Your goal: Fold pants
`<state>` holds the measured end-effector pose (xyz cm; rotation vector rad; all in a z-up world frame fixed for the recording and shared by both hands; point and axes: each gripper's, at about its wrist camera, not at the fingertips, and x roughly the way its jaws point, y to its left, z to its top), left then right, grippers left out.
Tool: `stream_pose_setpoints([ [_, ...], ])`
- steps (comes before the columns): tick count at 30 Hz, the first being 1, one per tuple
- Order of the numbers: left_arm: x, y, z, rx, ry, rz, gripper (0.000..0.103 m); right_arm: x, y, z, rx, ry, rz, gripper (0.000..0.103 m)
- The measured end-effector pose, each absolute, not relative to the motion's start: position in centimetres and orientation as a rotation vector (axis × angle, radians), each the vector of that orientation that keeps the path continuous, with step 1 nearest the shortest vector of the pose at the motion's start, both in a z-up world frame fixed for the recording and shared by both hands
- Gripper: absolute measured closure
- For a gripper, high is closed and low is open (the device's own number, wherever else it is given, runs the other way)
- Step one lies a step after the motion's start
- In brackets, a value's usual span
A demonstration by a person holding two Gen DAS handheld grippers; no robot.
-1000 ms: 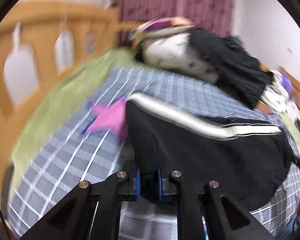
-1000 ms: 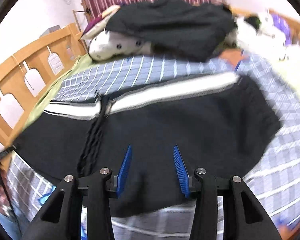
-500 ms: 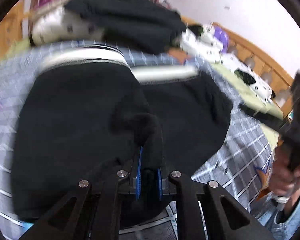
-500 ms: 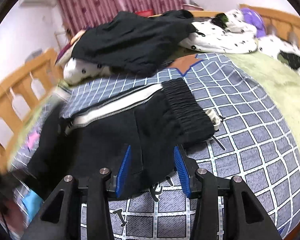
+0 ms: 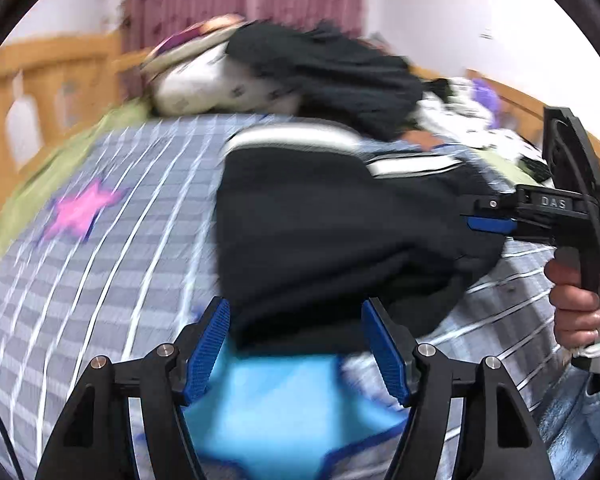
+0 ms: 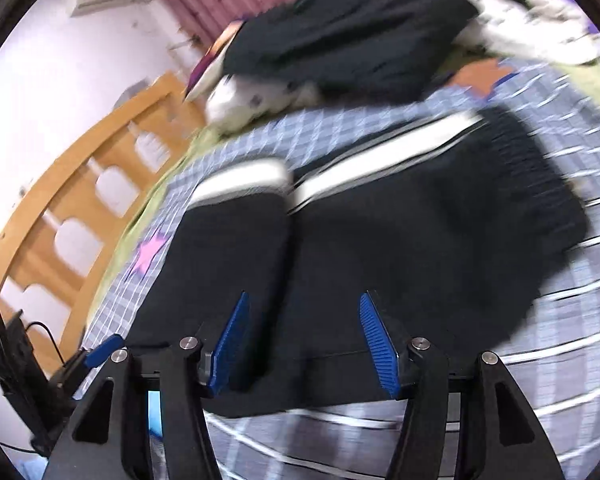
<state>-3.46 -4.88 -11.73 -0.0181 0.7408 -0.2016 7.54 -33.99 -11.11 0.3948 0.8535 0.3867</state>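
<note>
The black pants with a white side stripe lie folded over on the checked bedspread; they also show in the right wrist view. My left gripper is open and empty at the pants' near edge. My right gripper is open and empty just above the pants' near edge. The right gripper also shows at the right of the left wrist view, beside the pants' right end.
A pile of black and white clothes lies at the bed's far end. A wooden bed rail runs along the left. A pink star and a blue patch are printed on the bedspread.
My left gripper has let go of the pants and opened. The pants leg now lies folded over the rest. The right gripper has moved back over the pants.
</note>
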Motion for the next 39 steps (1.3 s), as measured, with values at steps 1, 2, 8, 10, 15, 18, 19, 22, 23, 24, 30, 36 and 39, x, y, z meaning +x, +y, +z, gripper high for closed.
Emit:
stream_pose_setpoints([
  [1,-3.1,-3.9,-12.3,-0.051,0.762,-0.192,0.037,7.7,-33.2,-11.7,0.396,0.876,0.403,0.046],
  [2,-2.9,-3.5,-12.8,-0.083,0.775,-0.187,0.037,8.1,-32.2,-12.4,0.4,0.907,0.419,0.046],
  [8,-1.3,-3.3,-15.2,-0.197,0.83,-0.258,0.037,8.9,-29.0,-15.5,0.477,0.946,0.495,0.075],
  [10,-0.7,-4.0,-15.4,-0.186,0.835,-0.26,0.036,8.9,-28.6,-14.5,0.458,0.94,0.545,0.085],
  [15,0.6,-6.4,-15.4,-0.08,0.843,-0.226,0.035,7.6,-29.9,-8.5,0.386,0.747,0.585,0.087],
  [18,0.7,-7.7,-15.3,0.001,0.849,-0.214,0.035,7.2,-31.3,-5.5,0.34,0.681,0.588,0.087],
  [19,0.9,-8.3,-15.2,0.024,0.852,-0.219,0.035,7.3,-31.7,-4.8,0.313,0.668,0.584,0.088],
  [22,1.2,-10.0,-15.4,0.083,0.852,-0.187,0.035,8.1,-33.4,-3.6,0.247,0.644,0.576,0.088],
  [23,1.3,-10.4,-15.4,0.094,0.848,-0.169,0.035,8.3,-34.3,-3.5,0.237,0.64,0.57,0.088],
  [24,1.4,-10.5,-15.4,0.091,0.841,-0.152,0.035,8.5,-35.1,-3.4,0.233,0.635,0.558,0.088],
  [30,1.2,-10.4,-14.6,0.066,0.822,-0.214,0.031,6.9,-44.5,-3.7,0.327,0.529,0.424,0.088],
  [36,0.9,-12.8,-13.4,0.112,0.799,-0.279,0.033,7.4,-47.5,-8.0,0.229,0.653,0.196,0.089],
  [39,0.6,-12.7,-13.2,0.101,0.811,-0.321,0.033,7.7,-47.5,-8.5,0.195,0.67,0.159,0.089],
])
